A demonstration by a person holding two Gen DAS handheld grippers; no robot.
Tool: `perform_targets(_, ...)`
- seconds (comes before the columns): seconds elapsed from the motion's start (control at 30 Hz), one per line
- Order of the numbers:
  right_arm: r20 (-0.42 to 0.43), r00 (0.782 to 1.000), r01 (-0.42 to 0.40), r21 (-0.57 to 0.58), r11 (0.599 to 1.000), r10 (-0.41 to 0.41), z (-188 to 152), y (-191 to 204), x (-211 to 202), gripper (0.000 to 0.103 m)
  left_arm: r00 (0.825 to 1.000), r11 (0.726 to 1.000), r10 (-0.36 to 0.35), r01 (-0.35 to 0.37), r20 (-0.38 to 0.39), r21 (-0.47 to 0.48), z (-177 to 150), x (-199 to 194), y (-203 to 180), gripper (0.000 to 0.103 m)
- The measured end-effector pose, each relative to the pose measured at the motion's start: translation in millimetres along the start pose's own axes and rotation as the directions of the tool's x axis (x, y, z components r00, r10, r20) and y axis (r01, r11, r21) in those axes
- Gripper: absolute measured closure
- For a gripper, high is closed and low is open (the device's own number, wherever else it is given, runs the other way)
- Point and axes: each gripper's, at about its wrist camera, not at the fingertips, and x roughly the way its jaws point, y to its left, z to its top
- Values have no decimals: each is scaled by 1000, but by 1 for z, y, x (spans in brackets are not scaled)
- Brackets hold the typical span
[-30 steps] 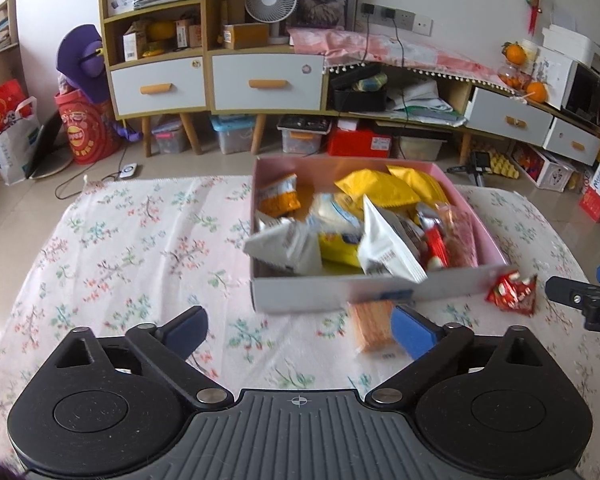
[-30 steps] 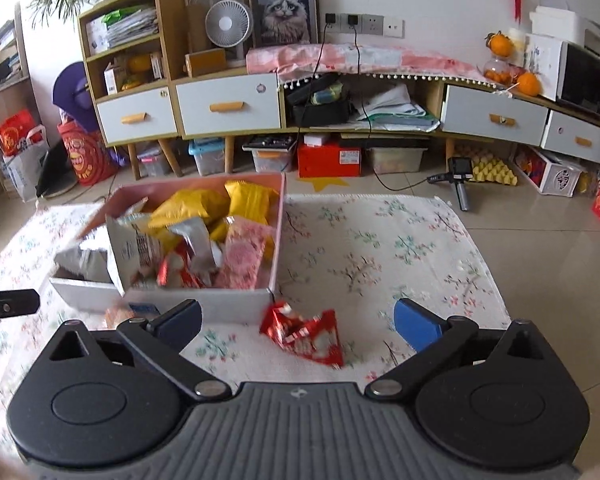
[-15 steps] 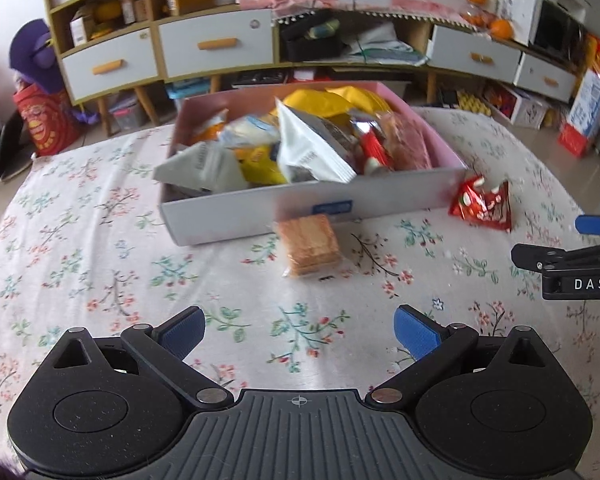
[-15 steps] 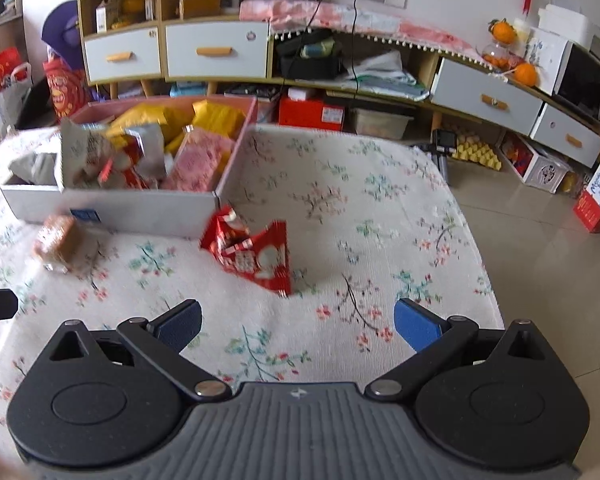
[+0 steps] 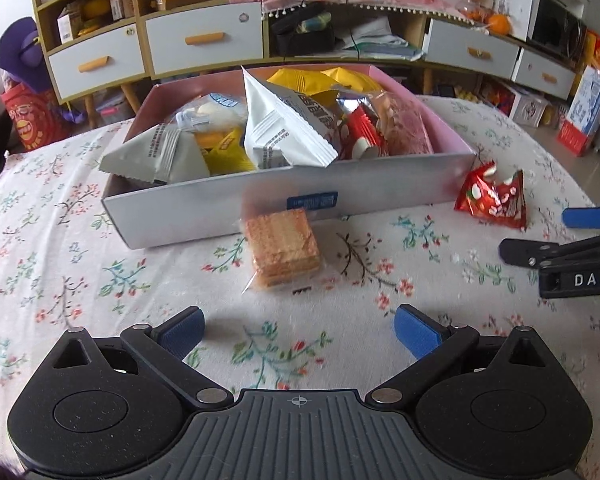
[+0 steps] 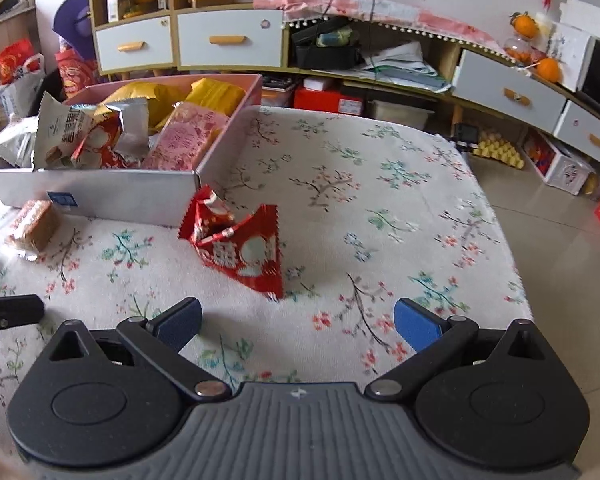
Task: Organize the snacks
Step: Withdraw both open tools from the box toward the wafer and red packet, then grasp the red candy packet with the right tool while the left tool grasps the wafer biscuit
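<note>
box (image 5: pixel 220 216) stuffed with snack bags (too jumbled to count) | 2 outside: cracker pack (image 5: pixel 282 252), red pack (image 6: pixel 240 244) | left gripper (image 5: pixel 298 330), right gripper (image 6: pixel 298 320) both wide, empty

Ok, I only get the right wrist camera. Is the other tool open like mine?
Observer: Yes. The left tool is wide open, with nothing between its fingers.
Kid: What's it pointing at?
Observer: The cracker pack. It lies flat on the tablecloth straight ahead of that tool, right by the front wall of the box, under the blue label.
Kid: Is anything hiding behind the big white packet in the box?
Observer: Yes, a clear bag with pale pieces inside sits toward the back left corner.
</note>
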Motion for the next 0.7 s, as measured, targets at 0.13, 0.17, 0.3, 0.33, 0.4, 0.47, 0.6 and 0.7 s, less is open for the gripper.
perform_targets(0.13,11,999,-34,2,999,34,4,1,5,0,999,1000,0,0,35,2,1,5,-1,1)
perform_targets(0.17,14,999,-39,5,999,39,5,2,6,0,999,1000,2,-2,40,2,2,6,-1,1)
perform_targets(0.3,18,999,-46,24,999,45,9,2,9,0,998,1000,14,-13,58,-13,7,9,-2,2)
perform_targets(0.33,20,999,-46,26,999,46,10,3,10,0,998,1000,15,-14,62,-16,7,10,-2,2)
perform_targets(0.4,23,999,-47,28,998,47,11,5,11,1,997,1000,18,-17,70,-25,8,10,-2,3)
perform_targets(0.47,27,999,-47,28,998,46,12,6,11,1,997,999,19,-16,77,-34,10,11,-1,6)
perform_targets(0.6,36,998,-49,28,998,48,15,7,13,6,996,998,24,-18,90,-60,12,12,1,12)
perform_targets(0.7,41,998,-50,24,998,49,17,10,13,11,995,998,16,-10,96,-66,14,11,2,23)
